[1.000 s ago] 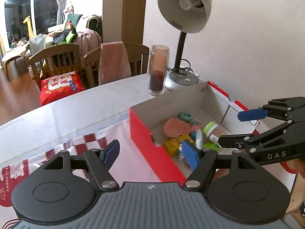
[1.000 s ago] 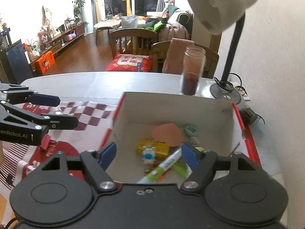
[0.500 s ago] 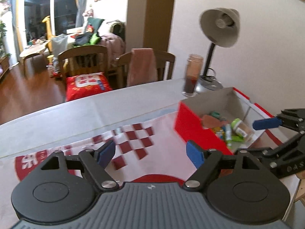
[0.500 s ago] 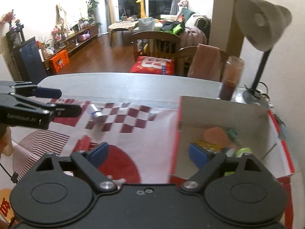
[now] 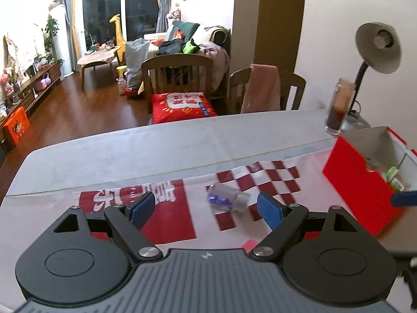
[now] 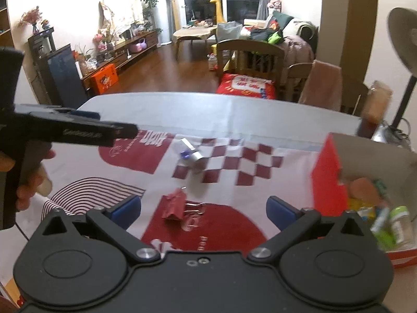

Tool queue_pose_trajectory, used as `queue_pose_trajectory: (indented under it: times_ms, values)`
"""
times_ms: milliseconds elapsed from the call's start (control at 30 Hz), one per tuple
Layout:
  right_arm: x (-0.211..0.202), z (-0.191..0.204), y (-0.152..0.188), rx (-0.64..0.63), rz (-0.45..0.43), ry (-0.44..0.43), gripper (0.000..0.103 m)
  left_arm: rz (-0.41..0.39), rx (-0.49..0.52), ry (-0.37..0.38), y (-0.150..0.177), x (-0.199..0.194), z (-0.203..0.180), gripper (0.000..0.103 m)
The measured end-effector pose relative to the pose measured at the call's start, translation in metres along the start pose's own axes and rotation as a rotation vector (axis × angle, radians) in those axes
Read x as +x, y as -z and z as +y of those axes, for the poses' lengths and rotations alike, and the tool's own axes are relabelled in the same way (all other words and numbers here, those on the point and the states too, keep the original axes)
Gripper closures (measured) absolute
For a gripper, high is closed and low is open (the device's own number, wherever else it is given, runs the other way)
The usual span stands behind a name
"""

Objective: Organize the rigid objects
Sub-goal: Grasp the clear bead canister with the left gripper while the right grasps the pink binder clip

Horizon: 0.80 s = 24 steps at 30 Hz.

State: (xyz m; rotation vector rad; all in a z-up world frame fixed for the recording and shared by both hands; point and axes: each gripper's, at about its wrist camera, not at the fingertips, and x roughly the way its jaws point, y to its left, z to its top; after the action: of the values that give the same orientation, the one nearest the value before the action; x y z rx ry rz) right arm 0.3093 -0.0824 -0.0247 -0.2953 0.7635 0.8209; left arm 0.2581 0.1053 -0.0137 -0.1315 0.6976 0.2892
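Observation:
A small clear and silver object with a blue part (image 5: 227, 198) lies on the red-and-white cloth, just ahead of my open, empty left gripper (image 5: 206, 208). It also shows in the right wrist view (image 6: 191, 153). A red binder clip (image 6: 175, 206) lies on the cloth just ahead of my open, empty right gripper (image 6: 203, 210). The red box (image 5: 357, 180) with white inside stands at the right and holds several small items (image 6: 375, 208). The left gripper shows at the left of the right wrist view (image 6: 78, 130).
A glass jar (image 5: 338, 109) and a desk lamp (image 5: 375, 49) stand behind the box by the wall. Wooden chairs (image 5: 179, 78) stand along the table's far edge (image 5: 156, 127). A red cushion (image 5: 182, 107) lies on one chair.
Both grippers have pulled back and swung left, away from the box. The box has gone from centre to the right edge of both views. The small clear object and the clip have come into view.

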Motion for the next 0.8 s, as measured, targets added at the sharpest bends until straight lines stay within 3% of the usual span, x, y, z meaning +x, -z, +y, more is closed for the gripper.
queue_pose_trajectory:
  times_ms: [167,533,800]
  values:
    - [0.024,0.019,0.007,-0.001,0.028,-0.010,0.001,-0.003,0.026,0.022,0.006,0.020,0.009,0.017]
    - [0.077,0.038,0.020,-0.019,0.091,-0.002,0.002,0.052,0.088,0.145,0.018,0.080,0.001,0.017]
    - [0.106,0.052,0.022,-0.082,0.105,0.001,0.009,0.069,0.119,0.154,0.015,0.117,-0.007,0.017]
